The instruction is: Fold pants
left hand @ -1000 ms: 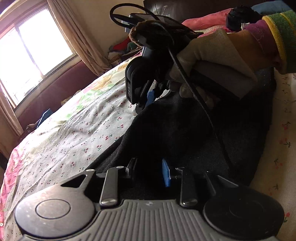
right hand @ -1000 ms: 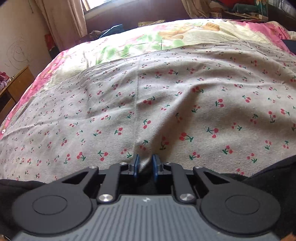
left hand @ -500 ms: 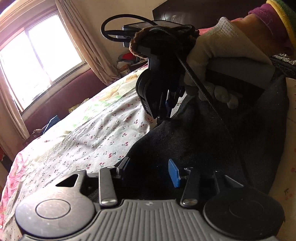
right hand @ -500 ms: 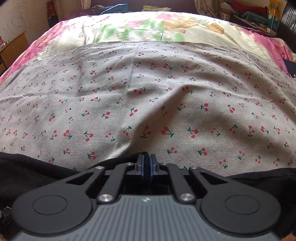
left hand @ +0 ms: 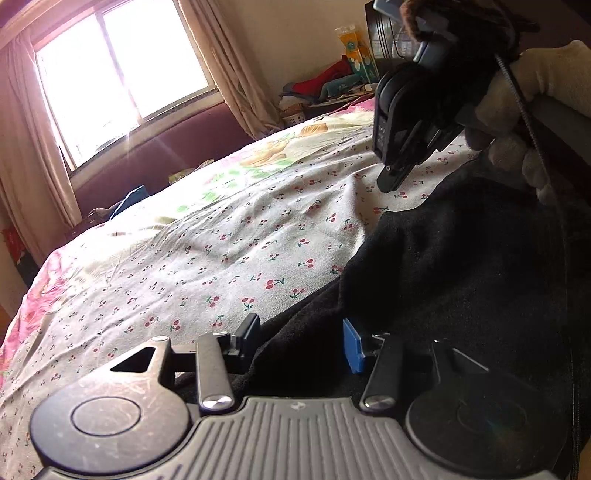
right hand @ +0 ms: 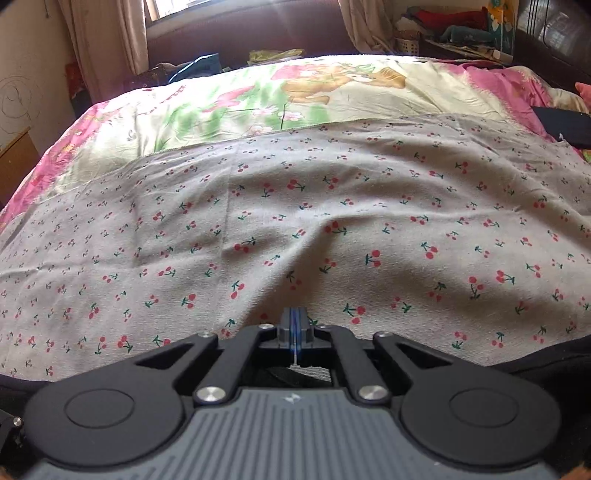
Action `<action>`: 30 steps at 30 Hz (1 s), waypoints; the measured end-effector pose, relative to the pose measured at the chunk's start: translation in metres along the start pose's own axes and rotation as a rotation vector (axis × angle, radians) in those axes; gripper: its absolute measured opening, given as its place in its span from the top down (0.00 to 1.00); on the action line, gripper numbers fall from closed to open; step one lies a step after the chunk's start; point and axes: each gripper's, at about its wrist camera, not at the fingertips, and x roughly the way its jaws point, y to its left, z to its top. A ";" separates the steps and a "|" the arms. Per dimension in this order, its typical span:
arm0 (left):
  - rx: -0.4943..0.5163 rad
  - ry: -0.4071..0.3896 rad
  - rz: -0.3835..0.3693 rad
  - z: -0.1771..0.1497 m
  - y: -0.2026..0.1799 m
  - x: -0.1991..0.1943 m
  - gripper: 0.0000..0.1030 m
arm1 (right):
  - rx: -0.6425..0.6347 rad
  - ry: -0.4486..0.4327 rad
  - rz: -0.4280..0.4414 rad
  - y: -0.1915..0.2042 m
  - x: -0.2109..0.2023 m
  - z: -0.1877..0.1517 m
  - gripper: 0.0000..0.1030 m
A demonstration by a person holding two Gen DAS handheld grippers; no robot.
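Observation:
Black pants (left hand: 461, 266) lie on the cherry-print sheet (left hand: 221, 251) at the right of the left wrist view. My left gripper (left hand: 301, 341) is open, its fingers straddling the pants' near edge. My right gripper (left hand: 391, 181), held by a gloved hand (left hand: 535, 85), hangs above the sheet just off the pants' far edge. In the right wrist view the right gripper (right hand: 294, 325) has its fingers pressed together with nothing between them. Black pants edges (right hand: 554, 363) show low at both sides of that view.
The bed carries a cherry-print sheet (right hand: 295, 221) over a pink and green cartoon cover (right hand: 258, 99). A window (left hand: 118, 74) with curtains lies beyond the bed. Clutter sits on a shelf (right hand: 450, 26) at the far right. A wooden cabinet (right hand: 14, 162) stands at the left.
My right gripper has lifted off the pants and moved up and away over the sheet, its fingers closing fully. My left gripper has opened wider over the pants' edge.

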 end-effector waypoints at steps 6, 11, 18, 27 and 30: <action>-0.023 0.064 0.065 -0.004 0.015 0.009 0.38 | 0.154 -0.127 -0.069 -0.079 -0.091 -0.049 0.86; 0.023 0.076 0.130 0.005 0.006 0.014 0.36 | 0.247 -0.146 -0.264 -0.156 -0.147 -0.106 0.78; 0.076 0.042 0.126 0.014 -0.022 -0.014 0.37 | 0.413 -0.213 -0.187 -0.190 -0.189 -0.163 0.54; 0.198 0.029 0.091 0.025 -0.068 -0.024 0.37 | 0.561 -0.228 -0.128 -0.203 -0.175 -0.174 0.52; 0.203 0.023 0.078 0.028 -0.075 -0.024 0.37 | 0.479 -0.288 -0.135 -0.189 -0.191 -0.178 0.52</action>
